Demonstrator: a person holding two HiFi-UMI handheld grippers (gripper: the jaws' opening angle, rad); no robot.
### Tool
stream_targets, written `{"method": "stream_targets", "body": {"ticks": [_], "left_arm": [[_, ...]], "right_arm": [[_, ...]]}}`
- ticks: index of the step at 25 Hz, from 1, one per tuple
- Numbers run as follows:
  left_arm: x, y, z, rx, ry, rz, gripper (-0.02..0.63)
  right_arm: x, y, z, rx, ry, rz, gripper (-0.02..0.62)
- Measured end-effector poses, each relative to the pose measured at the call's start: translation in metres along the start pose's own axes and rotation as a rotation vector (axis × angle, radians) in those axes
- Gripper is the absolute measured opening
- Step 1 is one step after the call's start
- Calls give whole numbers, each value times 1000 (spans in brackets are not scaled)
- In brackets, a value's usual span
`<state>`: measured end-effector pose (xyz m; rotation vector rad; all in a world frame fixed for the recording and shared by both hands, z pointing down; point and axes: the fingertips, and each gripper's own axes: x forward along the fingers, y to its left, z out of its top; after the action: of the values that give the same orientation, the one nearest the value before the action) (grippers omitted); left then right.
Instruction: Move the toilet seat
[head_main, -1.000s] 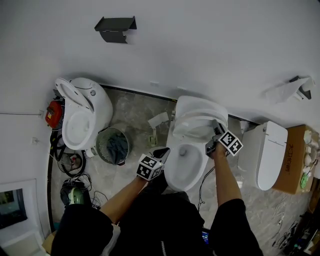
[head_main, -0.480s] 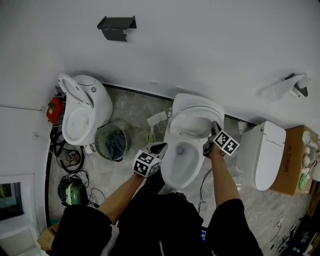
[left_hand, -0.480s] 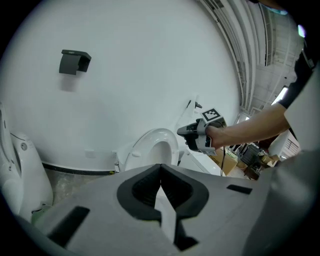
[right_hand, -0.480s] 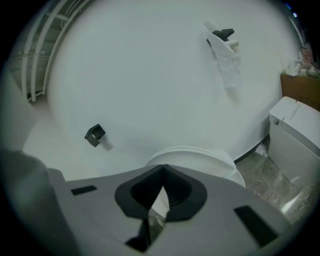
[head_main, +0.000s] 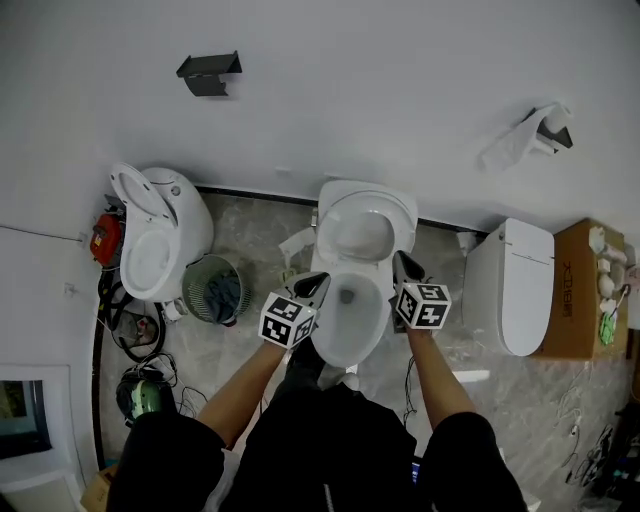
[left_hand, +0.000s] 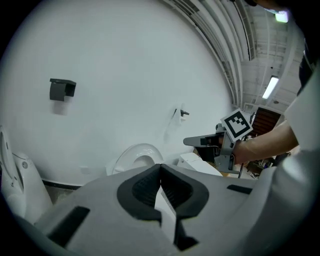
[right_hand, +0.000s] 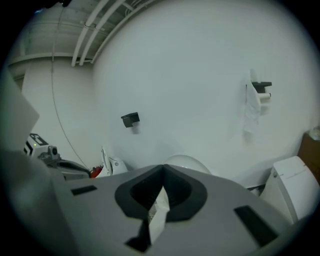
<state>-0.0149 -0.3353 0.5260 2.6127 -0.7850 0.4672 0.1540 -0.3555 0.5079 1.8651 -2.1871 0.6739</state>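
Toilet seat (head_main: 364, 232) stands up at the back of the middle toilet (head_main: 345, 330), above the open bowl. The left gripper (head_main: 318, 283) is just beside the bowl's left rim, its jaws pressed together and empty. The right gripper (head_main: 402, 263) is near the right rim, its jaws pressed together and empty too. A bin (head_main: 222, 291) sits between this toilet and another toilet (head_main: 165, 240) on the left.
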Motion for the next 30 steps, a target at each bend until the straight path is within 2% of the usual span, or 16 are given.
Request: {"method": "stream_targets", "body": {"ticks": [10, 18, 30], "left_arm": [[-28, -67, 29, 77, -89, 13, 0], [-51, -109, 49, 124, -159, 26, 0], [-74, -137, 35, 118, -189, 39, 0]], "right_arm": [[-103, 42, 6, -50, -126, 51, 2], [-158, 51, 7, -61, -183, 80, 2], [-198, 62, -15, -86, -200, 100, 2]]}}
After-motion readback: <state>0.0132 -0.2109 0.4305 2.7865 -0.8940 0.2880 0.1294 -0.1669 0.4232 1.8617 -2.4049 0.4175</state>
